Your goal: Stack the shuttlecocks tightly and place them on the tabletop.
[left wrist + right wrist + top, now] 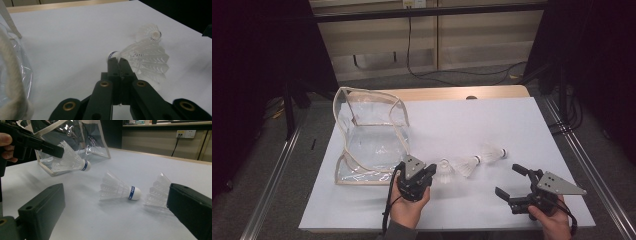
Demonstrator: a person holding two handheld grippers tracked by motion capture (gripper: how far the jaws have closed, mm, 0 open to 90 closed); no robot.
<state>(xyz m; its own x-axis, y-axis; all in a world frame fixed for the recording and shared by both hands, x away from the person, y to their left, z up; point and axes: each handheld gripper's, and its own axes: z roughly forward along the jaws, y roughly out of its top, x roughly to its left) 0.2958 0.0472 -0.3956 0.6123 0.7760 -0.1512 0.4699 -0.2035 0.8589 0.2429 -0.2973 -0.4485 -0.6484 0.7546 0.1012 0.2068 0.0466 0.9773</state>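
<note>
The left gripper [430, 172] has its two black jaws pressed together on the feather skirt of a white shuttlecock [444, 170], and the right gripper view shows that shuttlecock [71, 160] clear of the table, tilted with its blue-banded cork tip pointing down and away from the jaws. In the left gripper view the feathers [147, 60] fan out just past the closed jaw tips. Immediately beside this gripper stands a clear plastic bag [372, 135] with cream piping, its mouth open upward. Two more shuttlecocks lie on the white table [452, 125]: the middle shuttlecock [468, 165] rests on its side just beyond the held one, and the far shuttlecock [494, 153] lies next to it, the three forming a slanting line. The right gripper [512, 181] sits low near the table's front edge, its jaws spread wide with nothing between them, aimed toward the two lying shuttlecocks.
</note>
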